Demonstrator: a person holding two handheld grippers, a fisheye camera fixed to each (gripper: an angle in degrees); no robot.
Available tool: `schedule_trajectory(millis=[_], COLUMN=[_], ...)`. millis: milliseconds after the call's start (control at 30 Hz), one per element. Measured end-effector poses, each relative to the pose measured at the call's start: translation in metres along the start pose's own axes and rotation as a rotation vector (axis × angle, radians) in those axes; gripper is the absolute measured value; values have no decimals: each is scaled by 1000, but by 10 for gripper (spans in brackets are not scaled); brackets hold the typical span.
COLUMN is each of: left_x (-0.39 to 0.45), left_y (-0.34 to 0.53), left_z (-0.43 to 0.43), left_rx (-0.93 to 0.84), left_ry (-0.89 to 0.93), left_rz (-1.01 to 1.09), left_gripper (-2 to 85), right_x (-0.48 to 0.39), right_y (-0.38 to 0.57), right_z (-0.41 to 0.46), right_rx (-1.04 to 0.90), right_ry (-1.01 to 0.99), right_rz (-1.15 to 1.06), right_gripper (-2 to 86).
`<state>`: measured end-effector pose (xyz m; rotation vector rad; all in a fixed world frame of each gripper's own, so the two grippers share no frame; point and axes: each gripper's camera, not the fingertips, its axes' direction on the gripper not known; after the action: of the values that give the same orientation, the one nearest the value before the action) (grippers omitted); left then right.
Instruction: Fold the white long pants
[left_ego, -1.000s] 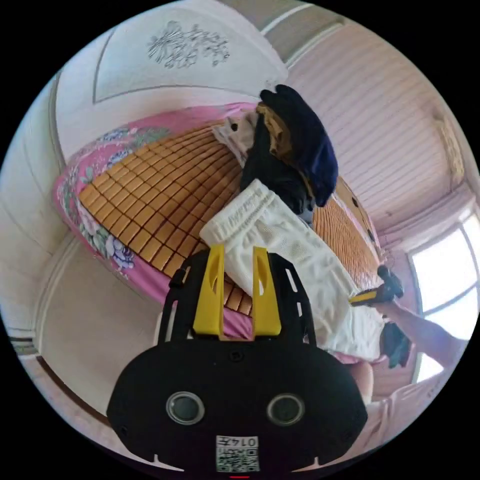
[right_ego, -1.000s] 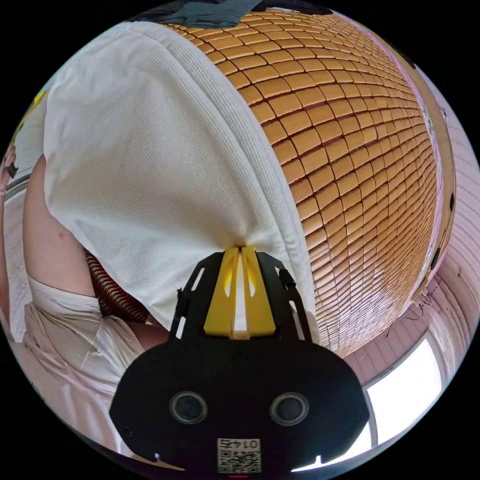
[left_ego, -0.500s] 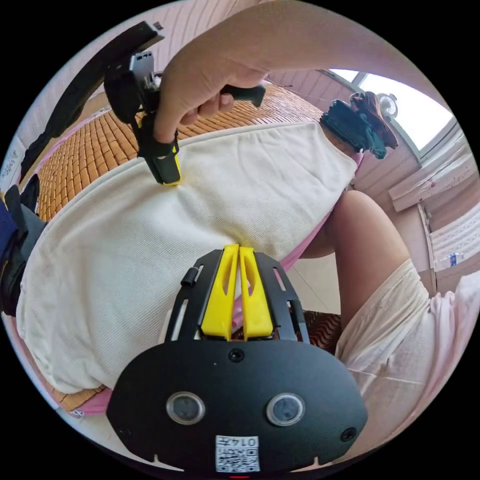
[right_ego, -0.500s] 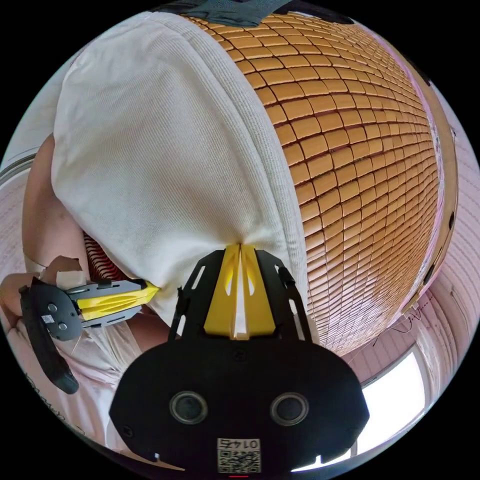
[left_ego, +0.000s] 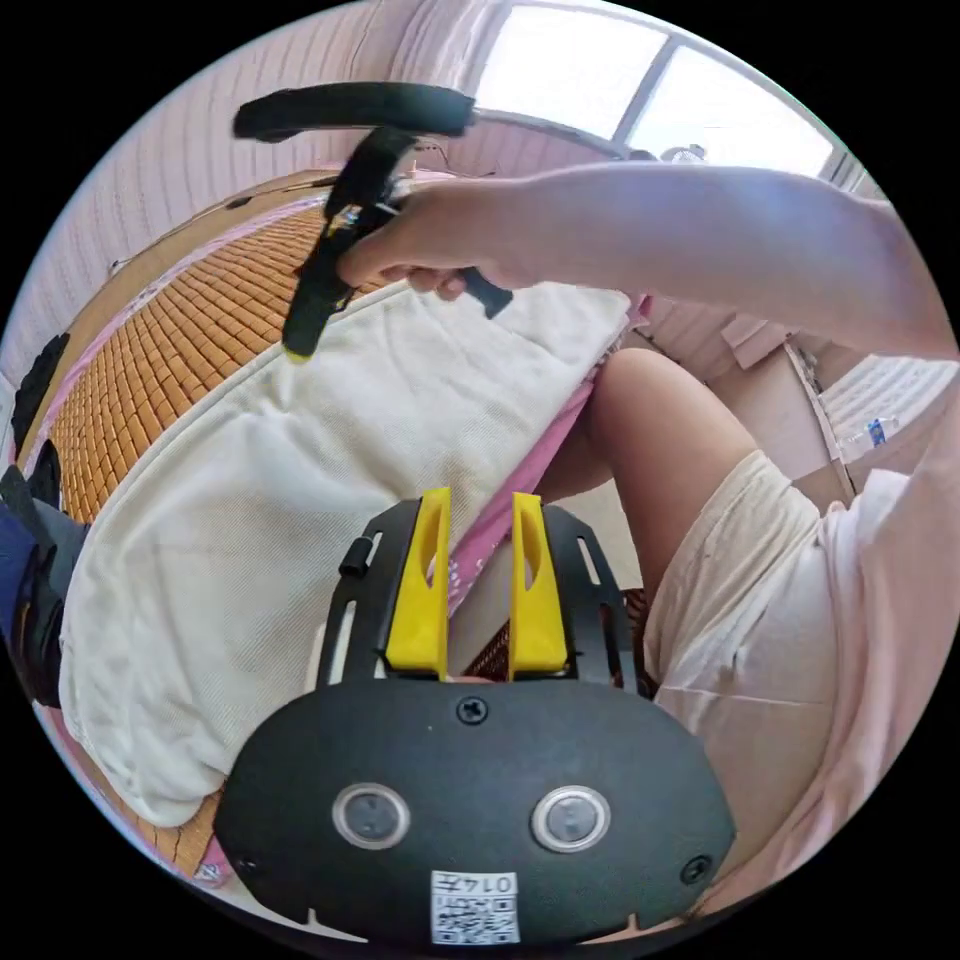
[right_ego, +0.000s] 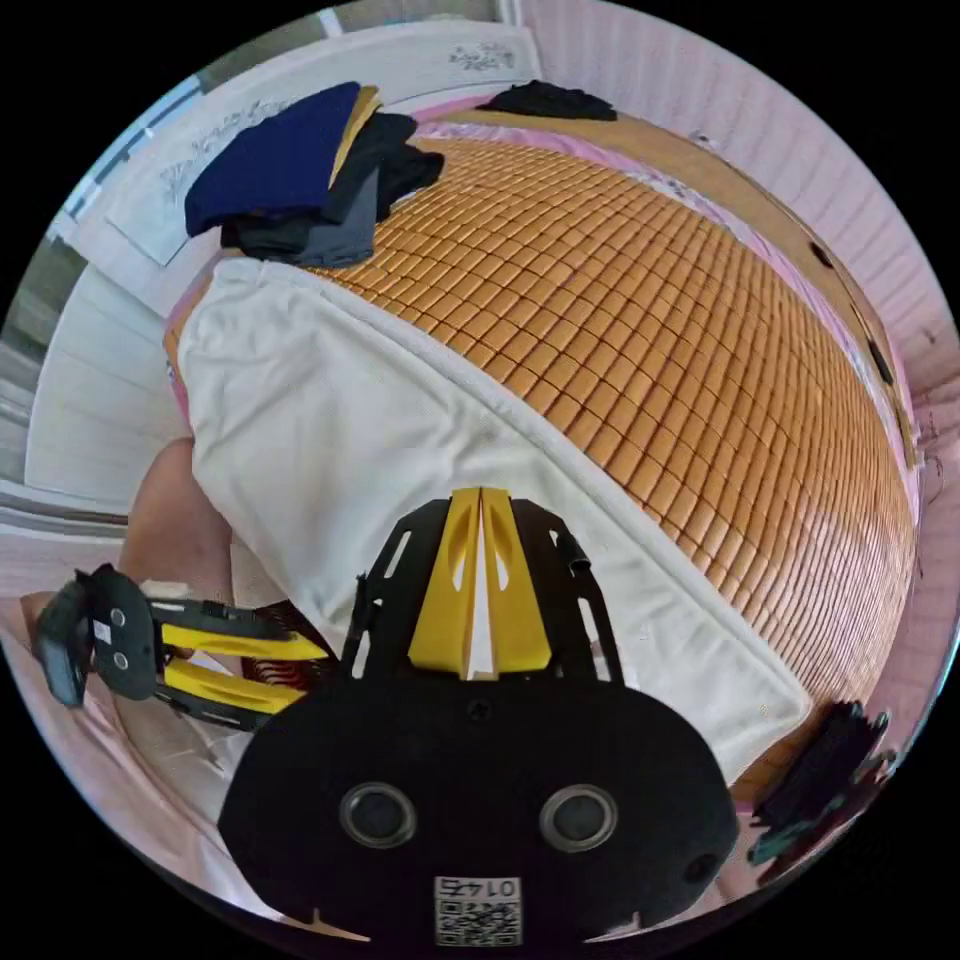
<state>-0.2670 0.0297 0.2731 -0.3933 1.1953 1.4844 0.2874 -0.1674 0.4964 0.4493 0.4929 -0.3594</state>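
I see the white long pants (right_ego: 400, 440) lying lengthwise along the bamboo mat's (right_ego: 680, 330) near edge. My left gripper (left_ego: 478, 580), released, hangs just off that edge; my right gripper (right_ego: 480, 590), clenched on nothing, hovers above the cloth, nearer.

right tongs (left_ego: 297, 345) blurred, white pants' (right_ego: 400, 450) near edge hidden

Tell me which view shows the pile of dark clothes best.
The right gripper view: the pile of dark clothes lies whole on the bamboo mat, beyond the white pants. The left gripper view catches only a dark sliver at its edge.
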Motion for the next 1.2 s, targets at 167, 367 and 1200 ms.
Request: schedule_trajectory(millis=[167,367,1200], left_x=[2,-32,-153], left_y=[0,2,54], left_z=[9,0,-41], left_rx=[-26,7,-36], left_ry=[55,83,-131], left_rz=[-54,-290,-703], left_gripper=[90,85,-3], right_x=[145,231,297], right_y=[303,558,705], right_z=[-46,-27,-105], right_rx=[229,453,1215], right_ry=[8,-147,-446], right_rz=[737,1305,996], right_gripper=[4,147,19])
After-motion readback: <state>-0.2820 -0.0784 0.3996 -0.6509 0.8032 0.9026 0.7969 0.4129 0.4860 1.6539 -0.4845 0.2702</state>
